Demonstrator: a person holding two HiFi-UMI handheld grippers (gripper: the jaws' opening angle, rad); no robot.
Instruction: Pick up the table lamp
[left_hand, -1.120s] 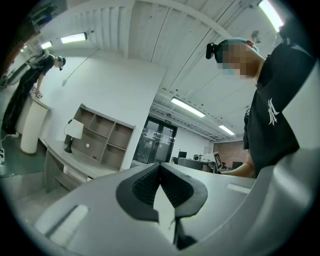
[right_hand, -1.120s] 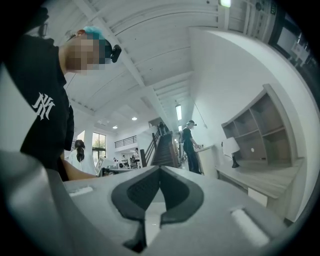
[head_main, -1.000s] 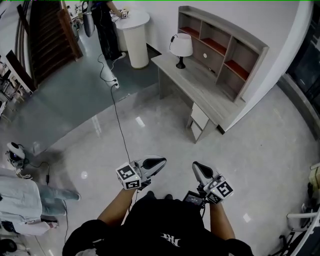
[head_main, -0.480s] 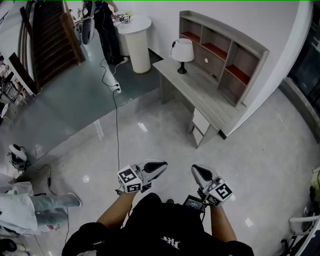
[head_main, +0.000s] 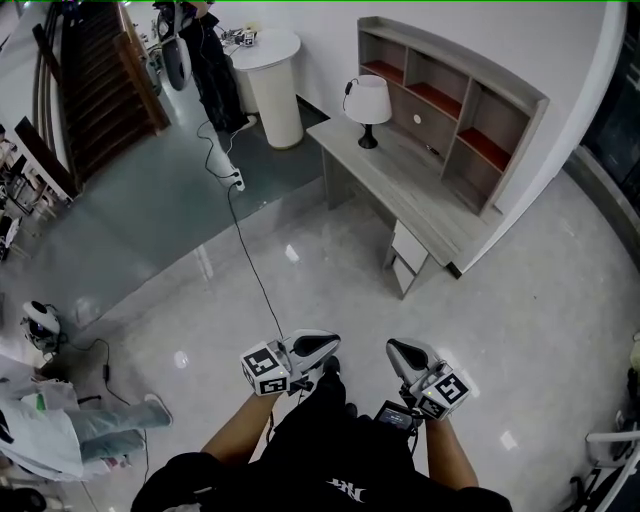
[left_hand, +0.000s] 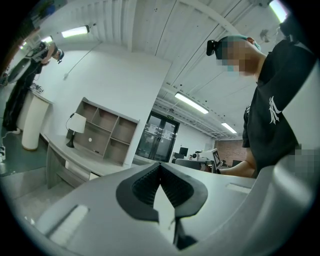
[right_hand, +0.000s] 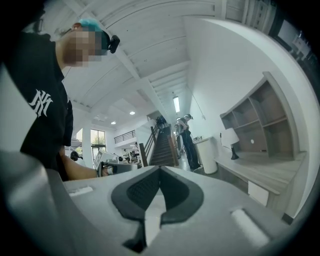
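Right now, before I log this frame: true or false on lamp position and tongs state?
1. The table lamp stands upright on the desk. True.
2. The left tongs grip the lamp. False: they are shut on nothing, and the lamp is far off across the floor.
3. The right tongs are shut and empty. True.
4. The lamp sits inside a compartment of the shelf unit. False: it stands on the desk top, outside the unit.
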